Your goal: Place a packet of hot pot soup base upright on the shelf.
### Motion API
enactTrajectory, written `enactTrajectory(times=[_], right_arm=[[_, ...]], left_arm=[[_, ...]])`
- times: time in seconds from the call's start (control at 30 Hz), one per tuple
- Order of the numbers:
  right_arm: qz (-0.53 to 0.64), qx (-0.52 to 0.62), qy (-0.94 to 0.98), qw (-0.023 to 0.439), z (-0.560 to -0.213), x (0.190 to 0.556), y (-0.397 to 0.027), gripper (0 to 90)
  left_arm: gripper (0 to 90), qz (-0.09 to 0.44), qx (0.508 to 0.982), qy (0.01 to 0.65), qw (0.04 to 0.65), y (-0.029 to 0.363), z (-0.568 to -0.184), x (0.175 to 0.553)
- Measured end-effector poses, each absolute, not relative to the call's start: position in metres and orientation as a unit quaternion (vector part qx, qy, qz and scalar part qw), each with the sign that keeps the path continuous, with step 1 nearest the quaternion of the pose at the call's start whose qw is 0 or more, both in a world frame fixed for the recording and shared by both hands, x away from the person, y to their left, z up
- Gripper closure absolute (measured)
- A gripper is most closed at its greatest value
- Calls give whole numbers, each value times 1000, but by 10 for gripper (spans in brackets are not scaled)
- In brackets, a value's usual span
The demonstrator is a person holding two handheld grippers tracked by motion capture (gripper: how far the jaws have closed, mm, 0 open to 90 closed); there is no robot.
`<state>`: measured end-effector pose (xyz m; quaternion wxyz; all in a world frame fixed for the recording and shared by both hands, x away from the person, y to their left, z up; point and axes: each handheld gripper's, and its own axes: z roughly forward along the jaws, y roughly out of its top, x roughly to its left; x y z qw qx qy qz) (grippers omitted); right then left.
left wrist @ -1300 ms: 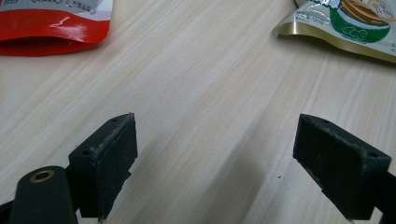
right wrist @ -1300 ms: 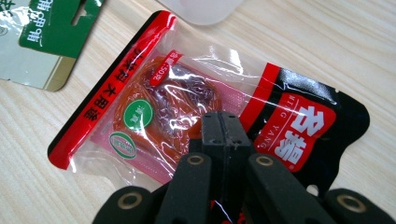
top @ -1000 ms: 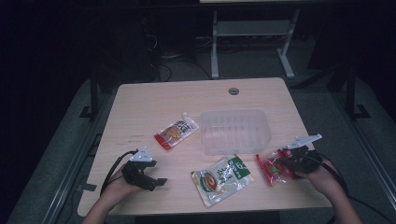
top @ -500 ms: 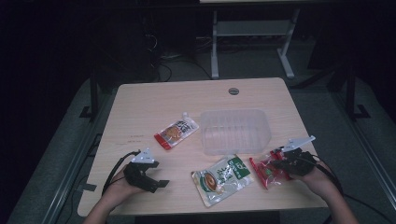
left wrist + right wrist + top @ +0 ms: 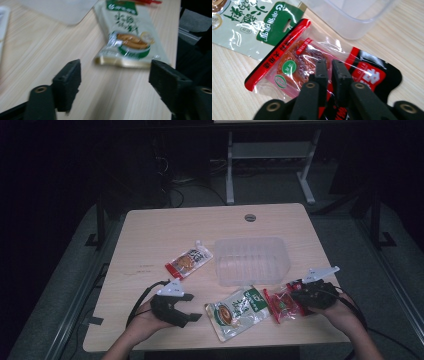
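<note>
Since the earlier frames: the left gripper (image 5: 192, 316) has slid right along the near table edge toward the green-and-white snack pouch (image 5: 237, 311); earlier it sat farther left. Its jaws stand wide apart with nothing between them and have just been closing a little. The right gripper (image 5: 294, 296) has come in left and lower, and the red snack packet (image 5: 283, 303) now lies flatter on the wooden table (image 5: 150, 235) beside the green-and-white pouch instead of hanging at the gripper. Right jaws have just been opening slightly; a narrow gap shows between them over the packet, and whether the pads still pinch the film I cannot tell.

The clear plastic container (image 5: 252, 261) and the small orange sauce pouch (image 5: 189, 262) have not moved.

The high view gives the layout: container mid-table, orange pouch to its left, green pouch and red packet in front of it. The left gripper view adds the green pouch's (image 5: 130, 37) noodle-bowl picture just ahead of the open jaws, blurred. The right gripper view adds the red packet's (image 5: 294, 62) clear window, its reddish contents, and its edge touching the green pouch (image 5: 252, 22).
</note>
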<state>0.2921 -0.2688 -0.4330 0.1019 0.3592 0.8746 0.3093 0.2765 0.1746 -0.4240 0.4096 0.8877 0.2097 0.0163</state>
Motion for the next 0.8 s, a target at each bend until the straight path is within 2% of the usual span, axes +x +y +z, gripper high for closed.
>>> enactTrajectory(times=[0.2, 0.23, 0.3, 0.4, 0.57, 0.8], right_arm=[[319, 379, 862, 109, -430, 289, -278, 701], [321, 388, 857, 109, -429, 289, -283, 648], [322, 394, 854, 111, -429, 288, -285, 630], [326, 405, 846, 118, -427, 287, -291, 542], [328, 417, 838, 125, -427, 286, -299, 480], [330, 436, 827, 127, -429, 284, -309, 425]], left_arm=[[516, -1, 892, 189, 412, 145, -420, 279], [552, -4, 892, 183, 413, 139, -420, 279], [588, -12, 895, 170, 412, 125, -417, 280], [737, -18, 897, 161, 411, 101, -417, 283], [895, -20, 902, 146, 406, 75, -417, 290], [897, -22, 903, 133, 407, 48, -418, 296]])
